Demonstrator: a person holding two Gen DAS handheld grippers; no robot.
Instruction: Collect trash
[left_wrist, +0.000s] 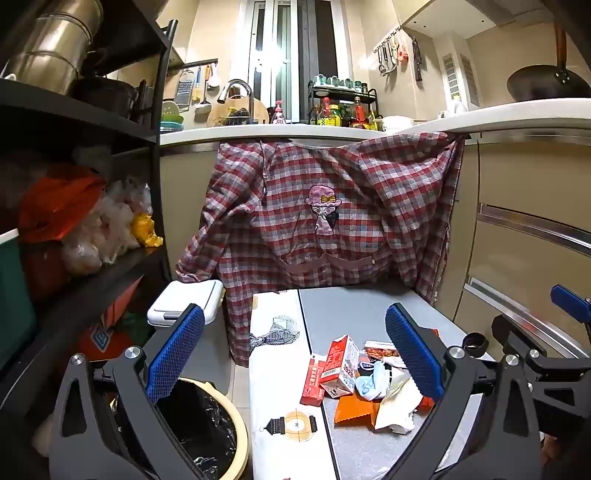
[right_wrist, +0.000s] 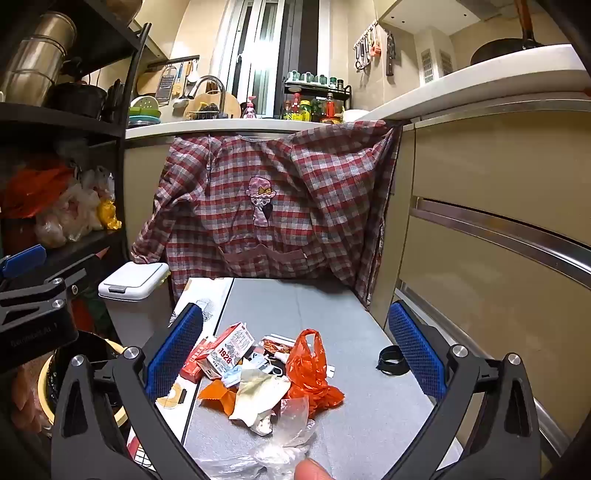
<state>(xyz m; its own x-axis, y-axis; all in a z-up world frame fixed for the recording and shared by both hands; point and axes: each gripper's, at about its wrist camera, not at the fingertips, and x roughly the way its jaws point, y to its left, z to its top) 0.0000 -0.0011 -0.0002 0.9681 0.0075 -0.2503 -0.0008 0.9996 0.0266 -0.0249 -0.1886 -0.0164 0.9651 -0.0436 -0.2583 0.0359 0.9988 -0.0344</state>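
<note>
A heap of trash lies on a grey table (right_wrist: 325, 306): a red and white carton (right_wrist: 231, 349) (left_wrist: 341, 363), an orange plastic bag (right_wrist: 308, 369), an orange wrapper (left_wrist: 352, 411), a cream crumpled paper (right_wrist: 260, 397) and clear plastic film (right_wrist: 280, 439). A round bin with a black liner (left_wrist: 201, 424) stands on the floor left of the table. My left gripper (left_wrist: 295, 354) hovers open above the table's left side, nothing between its blue pads. My right gripper (right_wrist: 295, 354) stands open over the heap, holding nothing. A fingertip (right_wrist: 312, 470) shows at the bottom edge.
A white lidded bin (left_wrist: 188, 301) stands behind the round one. A plaid apron (left_wrist: 325, 210) hangs from the counter at the back. Dark shelves (left_wrist: 74, 122) with bags fill the left. Drawers with metal handles (right_wrist: 498, 229) line the right. A black ring (right_wrist: 391, 356) lies on the table.
</note>
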